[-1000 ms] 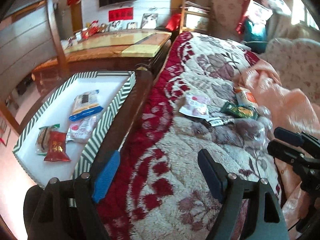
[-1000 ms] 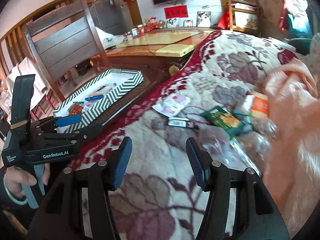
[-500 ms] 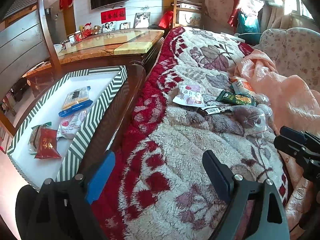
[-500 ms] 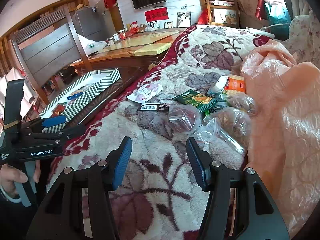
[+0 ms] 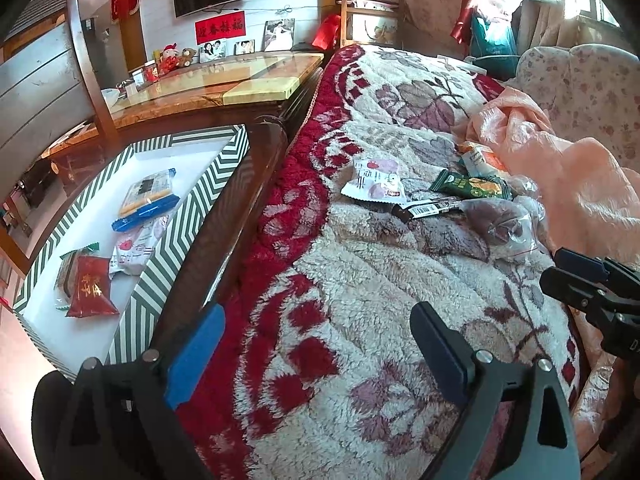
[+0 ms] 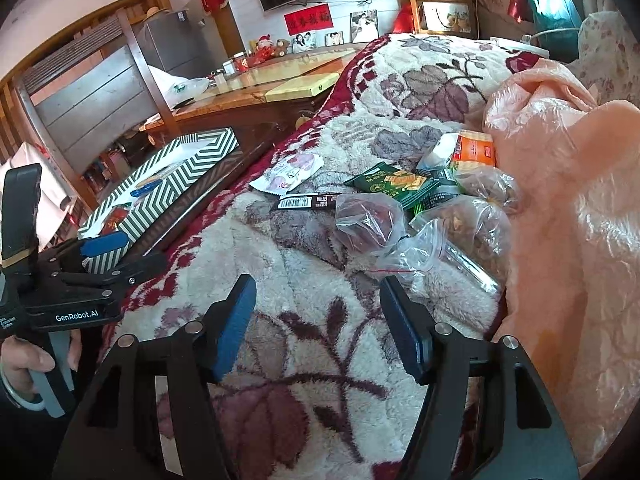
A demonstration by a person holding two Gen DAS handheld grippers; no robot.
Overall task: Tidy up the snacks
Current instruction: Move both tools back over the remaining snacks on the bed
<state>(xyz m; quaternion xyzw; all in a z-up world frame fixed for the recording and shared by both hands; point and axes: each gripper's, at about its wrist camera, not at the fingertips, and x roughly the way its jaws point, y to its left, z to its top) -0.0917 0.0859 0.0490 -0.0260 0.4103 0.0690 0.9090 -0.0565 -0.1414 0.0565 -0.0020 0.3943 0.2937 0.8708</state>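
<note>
Both sets of tongs are seen spread apart and empty, right tongs (image 6: 316, 320) at bottom centre, left tongs (image 5: 316, 348) likewise; just past them a clear zip bag (image 6: 370, 224) is lying mid-frame on the fleece blanket (image 6: 304, 264) — probably light, crinkly, slippery, best pinched at the sealed edge; further up, the green packet (image 6: 394, 186) looks flat and stiffer; the striped tray (image 5: 176, 236) is parked far left.

The left claw (image 6: 120, 254) is black with blue pads, silver screws and white "GenRobot.AI" lettering. Its grey handle sits in a bare-skinned hand (image 6: 24, 364) at 8 o'clock. The right claw (image 6: 316, 324) has 2 matching blue pads.
</note>
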